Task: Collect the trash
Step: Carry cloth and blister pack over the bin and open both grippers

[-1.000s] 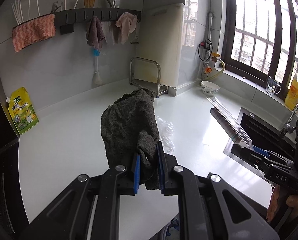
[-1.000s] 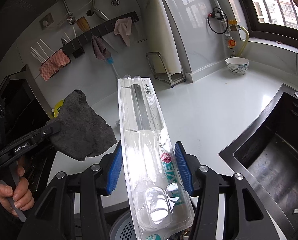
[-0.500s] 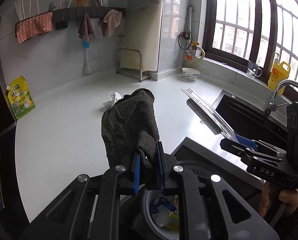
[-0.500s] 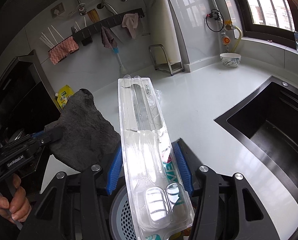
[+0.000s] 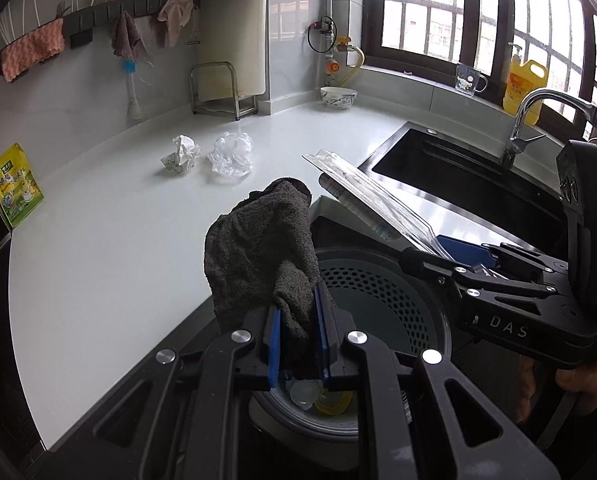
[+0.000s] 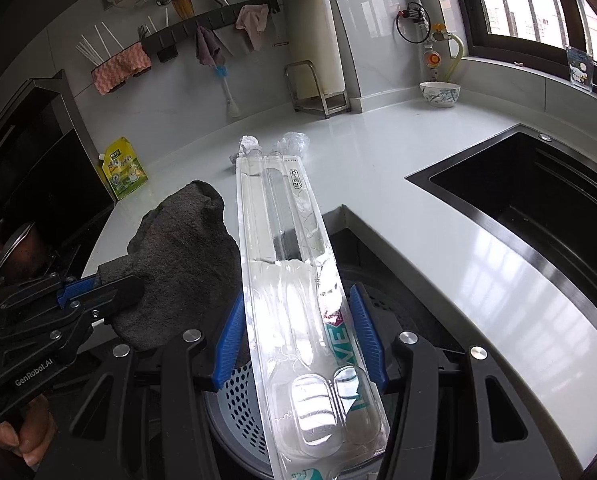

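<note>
In the left wrist view the left tongs (image 5: 297,340) are clamped on a dark grey rag (image 5: 260,258) that stands up from them, with the perforated trash bin (image 5: 382,304) directly below, so that load looks to need only a release to drop. In the right wrist view the right tongs (image 6: 298,336) pinch a long clear blister pack (image 6: 298,280) across its width, its long axis running forward over the bin (image 6: 238,408) toward the bench (image 6: 378,168), where a crumpled paper (image 6: 247,146) and a plastic wrap (image 6: 294,142) lie well apart from both tongs.

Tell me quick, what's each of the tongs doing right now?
Left tongs: closed on the grey cloth.
Right tongs: closed on the clear plastic package.
</note>
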The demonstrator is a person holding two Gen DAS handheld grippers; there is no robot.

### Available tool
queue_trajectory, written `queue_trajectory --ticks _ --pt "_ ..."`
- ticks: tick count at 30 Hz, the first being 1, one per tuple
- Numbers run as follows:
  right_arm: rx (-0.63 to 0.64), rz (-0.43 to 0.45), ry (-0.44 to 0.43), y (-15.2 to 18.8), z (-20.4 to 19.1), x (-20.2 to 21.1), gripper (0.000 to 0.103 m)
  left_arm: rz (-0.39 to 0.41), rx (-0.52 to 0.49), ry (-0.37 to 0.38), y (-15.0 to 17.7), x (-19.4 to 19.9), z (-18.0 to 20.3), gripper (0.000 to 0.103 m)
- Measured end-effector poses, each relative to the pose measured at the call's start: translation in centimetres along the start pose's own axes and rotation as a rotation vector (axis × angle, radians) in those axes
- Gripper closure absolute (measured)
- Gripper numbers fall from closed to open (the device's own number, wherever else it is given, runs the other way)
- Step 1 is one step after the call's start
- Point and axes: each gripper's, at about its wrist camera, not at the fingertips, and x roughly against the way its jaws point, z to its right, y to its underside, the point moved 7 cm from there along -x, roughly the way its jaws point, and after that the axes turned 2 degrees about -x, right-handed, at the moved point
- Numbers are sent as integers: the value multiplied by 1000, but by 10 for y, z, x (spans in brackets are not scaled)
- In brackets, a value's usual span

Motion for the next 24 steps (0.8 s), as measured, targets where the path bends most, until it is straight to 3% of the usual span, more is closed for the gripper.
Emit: queue_trajectory --ticks 10,24 --pt "-43 -78 42 45 9 -30 54 -104 1 31 42 -41 10 88" --pt "-102 -256 160 76 40 -62 53 -214 15 63 61 -81 12 88"
